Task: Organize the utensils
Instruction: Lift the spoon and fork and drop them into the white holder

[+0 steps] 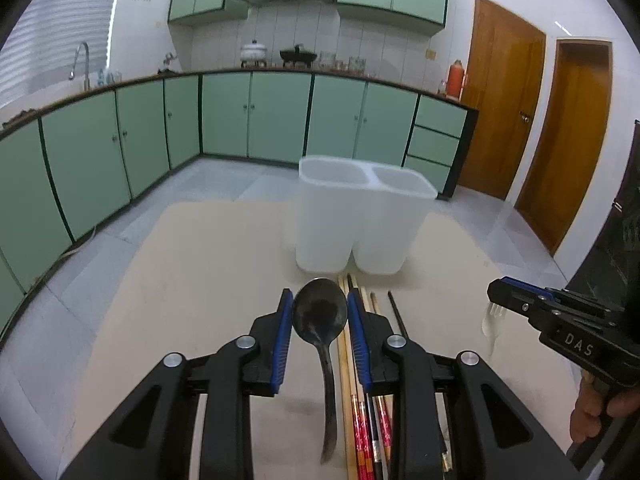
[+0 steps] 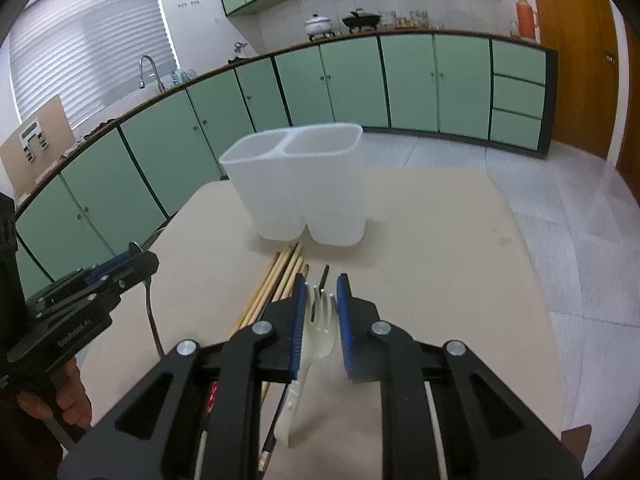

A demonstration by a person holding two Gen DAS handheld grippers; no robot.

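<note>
A translucent white two-compartment holder (image 1: 360, 216) stands on the beige table; it also shows in the right wrist view (image 2: 304, 184). My left gripper (image 1: 319, 312) is open around the bowl of a black spoon (image 1: 320, 316) lying on the table. Wooden and red-patterned chopsticks (image 1: 356, 384) lie just right of the spoon. My right gripper (image 2: 322, 312) is open around a cream plastic fork (image 2: 314, 336), with chopsticks (image 2: 276, 280) to its left. The right gripper shows in the left wrist view (image 1: 500, 300), the left gripper in the right wrist view (image 2: 136, 264).
The beige table (image 1: 200, 280) ends just behind the holder. Green kitchen cabinets (image 1: 256, 116) line the far wall, with wooden doors (image 1: 500, 92) at right. A black chopstick (image 2: 320, 292) lies under the fork's tines.
</note>
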